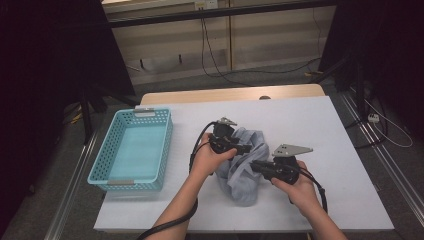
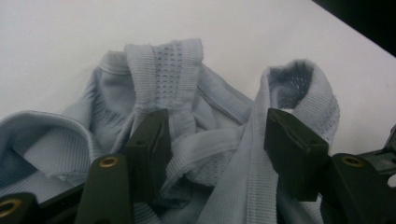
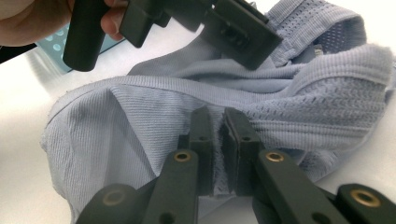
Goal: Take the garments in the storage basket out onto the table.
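**Right jaws pinch the fabric, left jaws stand apart over it**

Here we are at the centre of the high view, and the pale blue-grey garment (image 1: 241, 167) lies bunched on the white table (image 1: 320, 130), running from just above centre down toward the lower middle of the frame. That up-and-down line looks like its long axis, crumpled as it is.

The right gripper (image 1: 256, 166) comes in from the lower right and its jaws are clamped tight on a fold; in the right gripper view you can see a thin ridge of ribbed cloth (image 3: 217, 154) squeezed between the two black pads, dead centre at the bottom of the frame. That is a firm pinch.

The left gripper (image 1: 246, 148) sits just above it, at the garment's upper end. Its jaws are parted, with fabric lying between them; in the left gripper view the pads straddle a mesh-trimmed band (image 2: 205, 154), and I can't see either one pressing on it.

So the cloth lies directly ahead of and between the left fingers, and the two grippers are very near each other along that axis. My read: the left is the hand with work to do, closing on that band before any spreading or lifting. The blue basket (image 1: 112, 150) waits at the left of the frame, well apart from the garment.
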Motion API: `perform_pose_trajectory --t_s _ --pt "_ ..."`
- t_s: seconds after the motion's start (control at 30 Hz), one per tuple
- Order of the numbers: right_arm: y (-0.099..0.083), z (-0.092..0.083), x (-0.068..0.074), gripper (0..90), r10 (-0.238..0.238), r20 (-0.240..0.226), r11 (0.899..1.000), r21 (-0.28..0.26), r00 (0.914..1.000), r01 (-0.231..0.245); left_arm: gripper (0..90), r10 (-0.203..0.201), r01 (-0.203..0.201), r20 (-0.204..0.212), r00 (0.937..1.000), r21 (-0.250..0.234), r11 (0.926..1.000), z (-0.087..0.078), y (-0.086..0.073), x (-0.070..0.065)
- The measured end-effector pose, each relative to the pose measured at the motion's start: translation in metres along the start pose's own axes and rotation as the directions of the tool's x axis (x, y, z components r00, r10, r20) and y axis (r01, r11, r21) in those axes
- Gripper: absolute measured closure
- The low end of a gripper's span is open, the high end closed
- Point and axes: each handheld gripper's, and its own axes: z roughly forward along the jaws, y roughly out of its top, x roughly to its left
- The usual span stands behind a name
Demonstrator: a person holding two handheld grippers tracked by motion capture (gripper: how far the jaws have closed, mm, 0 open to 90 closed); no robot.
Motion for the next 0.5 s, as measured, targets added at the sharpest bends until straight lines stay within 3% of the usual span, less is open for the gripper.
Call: perform_pose_trajectory --t_s 0.1,0.17,0.33,0.47,0.5 --pt "-0.001 -0.002 -0.001 83.3 0.001 -0.002 1.000 0.003 1.0000 -0.001 41.3 -0.016 0.016 -0.003 0.9999 -0.035 0.9993 -0.005 0.000 0.001" --pt "-0.002 -0.003 -0.002 83.3 0.005 -0.004 1.000 0.004 1.0000 -0.005 37.1 -0.020 0.019 -0.014 0.9997 -0.039 0.9991 -0.010 0.000 0.002" --pt "-0.004 -0.004 -0.005 82.9 0.018 -0.002 1.000 0.004 0.9998 -0.018 37.1 -0.006 0.005 -0.036 0.9993 -0.050 0.9988 -0.023 -0.004 0.000" --pt "-0.005 -0.004 -0.005 82.7 0.021 0.002 1.000 0.005 0.9998 -0.021 45.0 0.008 -0.008 -0.025 0.9997 -0.023 0.9997 -0.024 -0.009 -0.003" --pt "-0.005 -0.003 -0.005 82.7 0.021 0.003 1.000 0.006 0.9998 -0.021 50.8 0.004 -0.004 -0.012 0.9999 0.016 0.9999 -0.021 -0.013 -0.004"
